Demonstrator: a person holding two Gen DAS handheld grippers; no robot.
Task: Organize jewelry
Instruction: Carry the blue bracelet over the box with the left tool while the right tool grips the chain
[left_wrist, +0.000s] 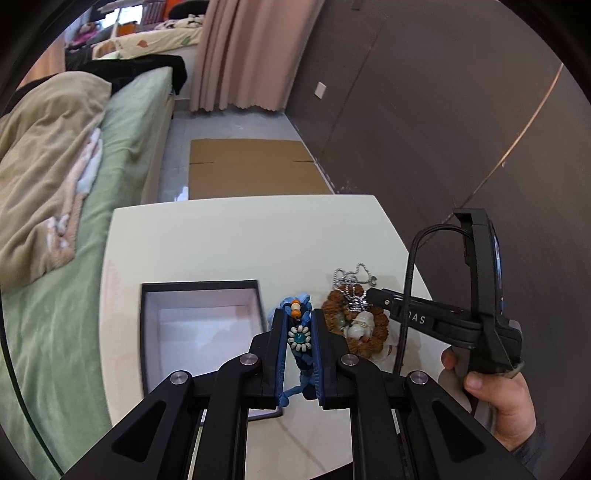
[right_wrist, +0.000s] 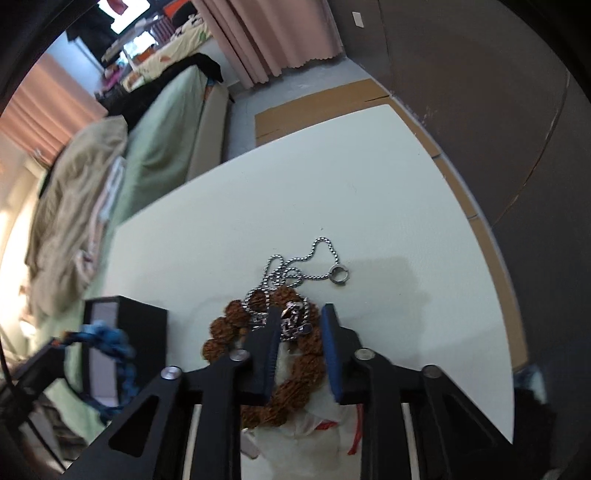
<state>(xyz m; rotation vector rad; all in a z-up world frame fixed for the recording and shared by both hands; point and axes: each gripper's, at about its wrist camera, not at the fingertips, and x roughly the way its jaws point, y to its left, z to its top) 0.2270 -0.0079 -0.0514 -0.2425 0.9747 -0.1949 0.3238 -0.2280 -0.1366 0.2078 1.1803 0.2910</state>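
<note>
The left claw (left_wrist: 299, 334) is clamped on the blue beaded bracelet (left_wrist: 298, 336), lifted just right of the open box (left_wrist: 201, 321). The right claw (right_wrist: 301, 332) straddles the silver chain's pendant (right_wrist: 291, 319) on the bench (right_wrist: 369, 206), its pads not visibly pressing.

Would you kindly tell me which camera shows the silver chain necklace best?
The right wrist view: the silver chain necklace lies unblocked ahead, ring clasp visible. The left wrist view shows it small, beside the right claw.
</note>
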